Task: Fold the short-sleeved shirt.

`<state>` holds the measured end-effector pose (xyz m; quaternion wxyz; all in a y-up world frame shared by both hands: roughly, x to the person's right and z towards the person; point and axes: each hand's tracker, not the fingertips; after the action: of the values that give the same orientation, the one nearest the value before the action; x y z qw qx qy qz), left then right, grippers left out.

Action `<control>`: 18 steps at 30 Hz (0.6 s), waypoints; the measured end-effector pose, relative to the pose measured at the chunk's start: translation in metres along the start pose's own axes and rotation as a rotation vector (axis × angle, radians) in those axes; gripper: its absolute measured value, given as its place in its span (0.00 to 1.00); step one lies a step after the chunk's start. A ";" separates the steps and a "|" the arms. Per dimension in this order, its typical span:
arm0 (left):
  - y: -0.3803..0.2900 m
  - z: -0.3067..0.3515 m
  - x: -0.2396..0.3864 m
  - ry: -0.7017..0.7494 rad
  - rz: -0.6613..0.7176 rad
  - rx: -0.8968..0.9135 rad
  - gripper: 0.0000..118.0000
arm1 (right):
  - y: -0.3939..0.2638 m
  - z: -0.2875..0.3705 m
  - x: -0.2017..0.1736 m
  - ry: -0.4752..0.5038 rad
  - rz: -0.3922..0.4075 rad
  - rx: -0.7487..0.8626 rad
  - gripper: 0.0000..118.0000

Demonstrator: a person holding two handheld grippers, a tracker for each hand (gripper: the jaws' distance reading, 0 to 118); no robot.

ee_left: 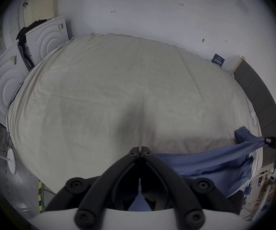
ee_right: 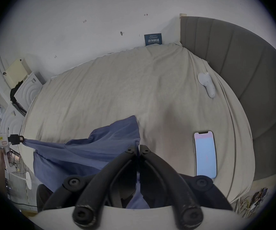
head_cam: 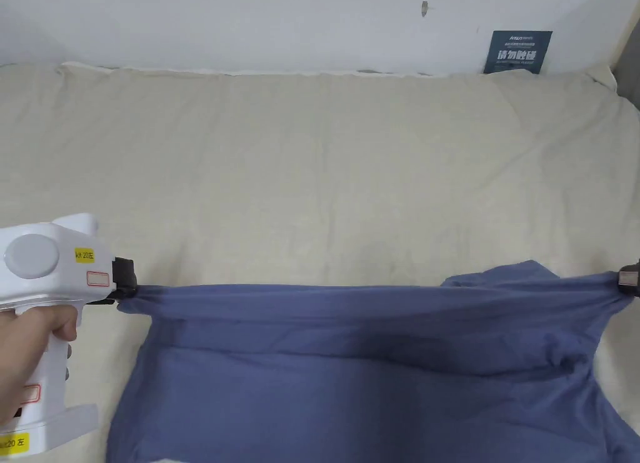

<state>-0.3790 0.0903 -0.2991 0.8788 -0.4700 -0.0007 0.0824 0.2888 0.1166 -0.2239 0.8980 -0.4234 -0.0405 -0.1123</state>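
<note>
A blue short-sleeved shirt (head_cam: 375, 358) is stretched taut above the near part of the cream bed (head_cam: 312, 170), its lower part hanging toward me. My left gripper (head_cam: 128, 289) is shut on the shirt's left corner. At the right edge, my right gripper (head_cam: 627, 281) is shut on the other corner. One sleeve (head_cam: 500, 273) rests on the bed near the right grip. In the left gripper view the black jaws (ee_left: 140, 148) meet with blue cloth (ee_left: 200, 164) running off to the right. In the right gripper view the jaws (ee_right: 138, 147) pinch blue fabric (ee_right: 92, 149).
A phone (ee_right: 204, 154) with a lit screen lies on the bed right of the shirt, and a white device (ee_right: 207, 84) rests farther back. A grey headboard (ee_right: 233, 67) bounds the right side. White appliances (ee_left: 46, 37) stand past the bed's left end. A dark sign (head_cam: 517, 52) leans on the wall.
</note>
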 end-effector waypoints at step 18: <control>-0.134 0.036 -0.025 0.017 -0.025 -0.033 0.00 | -0.141 0.036 0.030 0.001 -0.044 -0.101 0.01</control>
<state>-0.3871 0.0431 -0.1659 0.8718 -0.4852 -0.0007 0.0676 0.2850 0.0525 -0.0896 0.8729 -0.4672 -0.0438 -0.1339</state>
